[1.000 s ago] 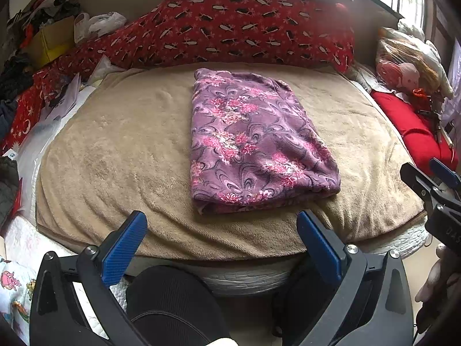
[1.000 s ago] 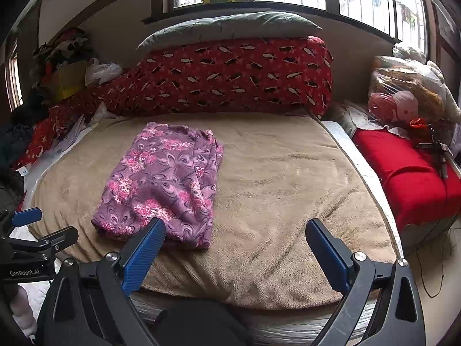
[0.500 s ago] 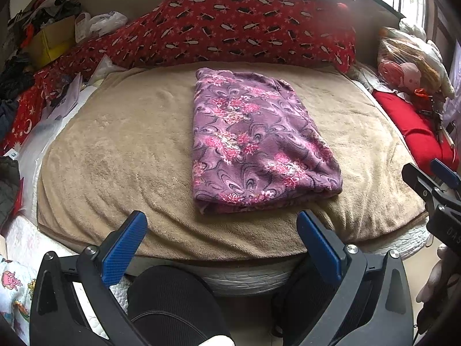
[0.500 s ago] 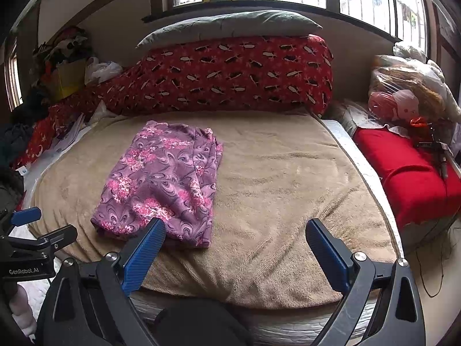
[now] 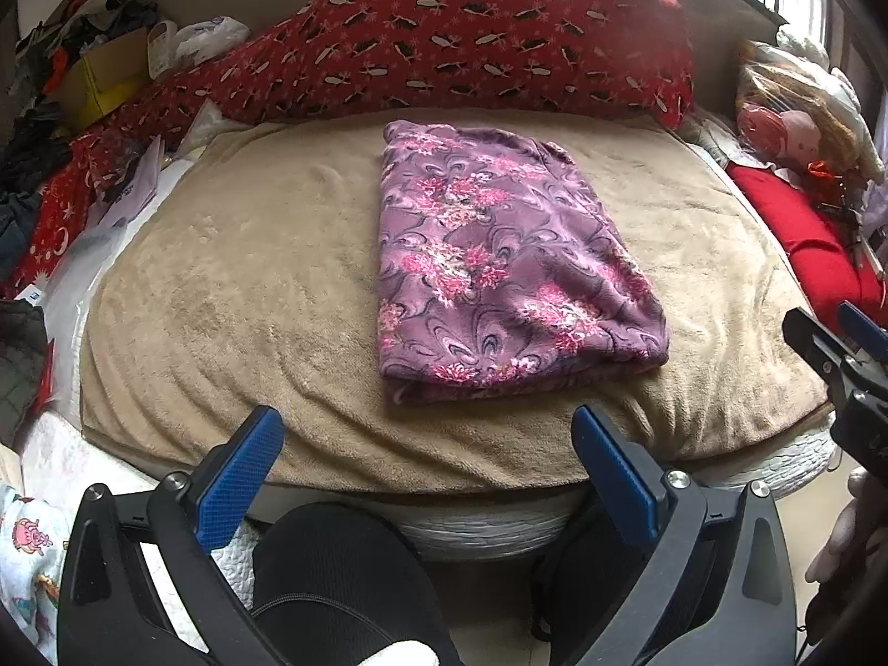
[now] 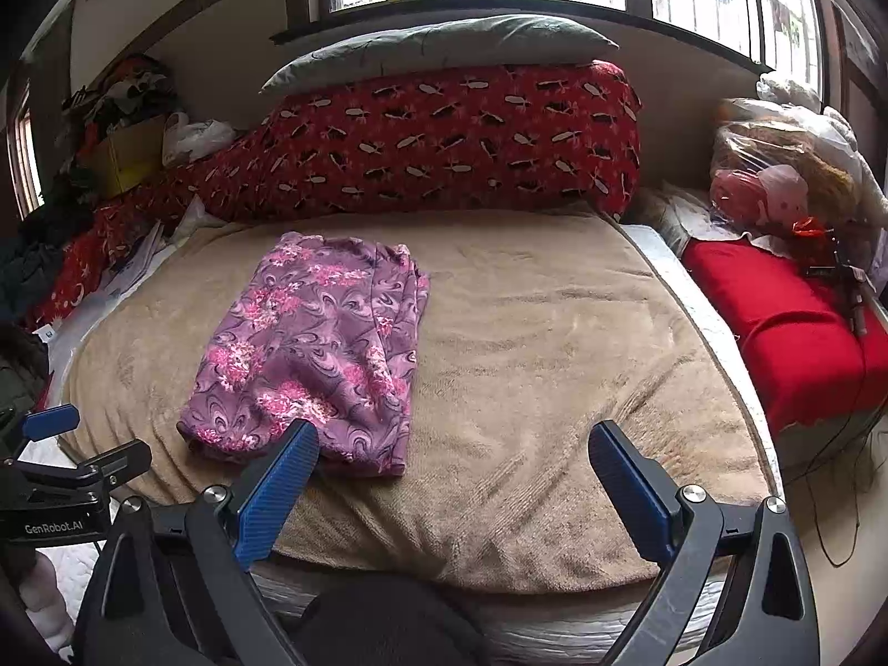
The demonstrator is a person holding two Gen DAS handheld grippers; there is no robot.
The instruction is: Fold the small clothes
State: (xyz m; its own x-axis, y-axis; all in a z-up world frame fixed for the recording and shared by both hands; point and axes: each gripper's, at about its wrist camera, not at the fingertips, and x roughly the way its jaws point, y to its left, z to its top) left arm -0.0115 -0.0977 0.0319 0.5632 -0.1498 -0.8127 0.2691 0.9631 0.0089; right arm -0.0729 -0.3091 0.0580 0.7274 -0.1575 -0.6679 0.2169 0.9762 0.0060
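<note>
- A bed fills both views, covered by a tan blanket (image 5: 233, 288), with a long red patterned pillow (image 5: 472, 50) along the far side, a grey pillow (image 6: 438, 44) on top of it and windows behind.
- Clutter lines both edges: a cardboard box (image 5: 105, 83) and piled clothes at the far left, a red cushion (image 6: 788, 322) and a bagged toy (image 6: 760, 194) on the right.
- The purple flowered garment (image 5: 499, 272) lies flat on the blanket as a long rectangle running from near to far, a little left of the bed's middle in the right view, its near end rounded and thick as if layered.
- The left gripper (image 5: 427, 449) hovers off the near edge of the bed, its blue pads spread wide and holding nothing.
- The right gripper (image 6: 452, 466) hangs likewise near the bed's edge, spread wide and empty; its left pad overlaps the garment's near end in the picture, but contact cannot be told.
- Judgement: the lengthwise folds look done, and this is the pause between folds.
- The next move probably calls for both grippers to pinch the two near corners, catching every layer, and carry that end over to the far end, halving the length.
- Thick fleece-like cloth may slip or splay, so the pinch should sit well in from the edge.
</note>
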